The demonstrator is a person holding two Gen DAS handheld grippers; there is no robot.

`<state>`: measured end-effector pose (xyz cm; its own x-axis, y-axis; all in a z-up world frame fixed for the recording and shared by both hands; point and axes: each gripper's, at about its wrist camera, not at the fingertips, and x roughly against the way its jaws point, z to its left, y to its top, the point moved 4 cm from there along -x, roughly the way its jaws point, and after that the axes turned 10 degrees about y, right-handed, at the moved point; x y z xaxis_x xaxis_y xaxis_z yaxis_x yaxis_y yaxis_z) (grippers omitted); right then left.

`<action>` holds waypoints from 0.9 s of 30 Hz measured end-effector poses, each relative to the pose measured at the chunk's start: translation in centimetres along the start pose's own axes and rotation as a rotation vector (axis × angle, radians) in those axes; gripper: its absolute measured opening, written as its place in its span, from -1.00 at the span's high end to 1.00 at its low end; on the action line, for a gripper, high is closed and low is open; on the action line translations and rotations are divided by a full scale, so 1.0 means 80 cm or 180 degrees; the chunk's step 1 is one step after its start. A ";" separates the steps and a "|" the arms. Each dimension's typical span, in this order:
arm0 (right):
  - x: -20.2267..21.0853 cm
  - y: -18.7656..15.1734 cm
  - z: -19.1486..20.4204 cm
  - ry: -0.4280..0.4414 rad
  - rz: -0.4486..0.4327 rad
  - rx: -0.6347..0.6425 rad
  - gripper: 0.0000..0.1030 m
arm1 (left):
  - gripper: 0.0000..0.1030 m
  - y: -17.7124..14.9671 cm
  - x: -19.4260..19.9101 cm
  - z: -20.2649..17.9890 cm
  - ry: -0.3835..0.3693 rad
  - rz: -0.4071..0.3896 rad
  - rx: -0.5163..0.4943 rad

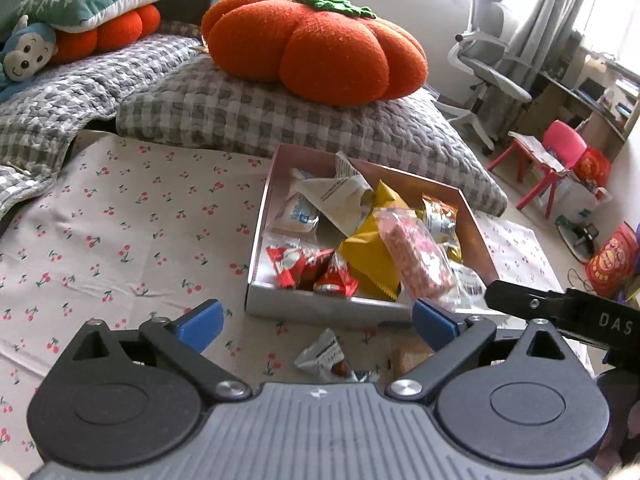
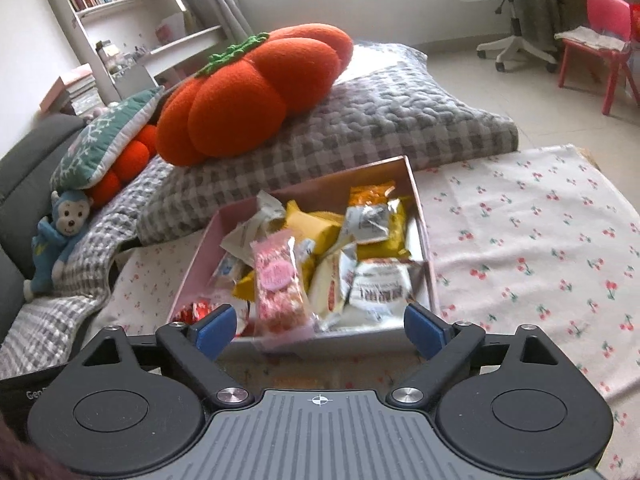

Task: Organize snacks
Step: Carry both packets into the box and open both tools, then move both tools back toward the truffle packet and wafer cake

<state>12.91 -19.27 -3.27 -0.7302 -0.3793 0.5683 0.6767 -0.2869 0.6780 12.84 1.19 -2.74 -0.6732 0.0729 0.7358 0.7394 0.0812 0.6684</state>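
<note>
While both grippers are hovering with jaws spread wide, the left gripper (image 1: 316,322) is facing a silver wrapper (image 1: 322,356) on the cloth (image 1: 120,240); the right gripper (image 2: 320,326) is overlooking the snack-filled box (image 2: 424,240).

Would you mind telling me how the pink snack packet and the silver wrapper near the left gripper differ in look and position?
The pink snack packet lies inside the box, atop other snacks; the silver wrapper lies outside it on the cherry-print cloth. The pink snack packet is long, clear-fronted and full of pink pieces; the silver wrapper is small, crumpled and foil-like. Neither is held: the left gripper is open above the silver wrapper.
</note>
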 end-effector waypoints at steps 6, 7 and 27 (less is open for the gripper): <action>0.021 -0.013 -0.011 -0.0076 0.0028 0.0065 -0.87 | -0.99 -0.019 0.004 -0.003 0.0023 0.0058 -0.0130; 0.024 -0.016 -0.012 -0.0104 0.0030 0.0092 -0.87 | -0.99 -0.022 0.005 -0.002 0.0035 0.0064 -0.0159; 0.047 -0.062 -0.035 -0.0422 0.0102 0.0501 -0.88 | -0.99 -0.080 -0.013 -0.009 0.0228 -0.0089 -0.0800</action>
<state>7.06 -21.73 -5.85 -0.7216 -0.2639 0.6400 0.6842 -0.1316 0.7173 8.77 -0.10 -7.71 -0.6975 0.0027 0.7166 0.7061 -0.1679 0.6879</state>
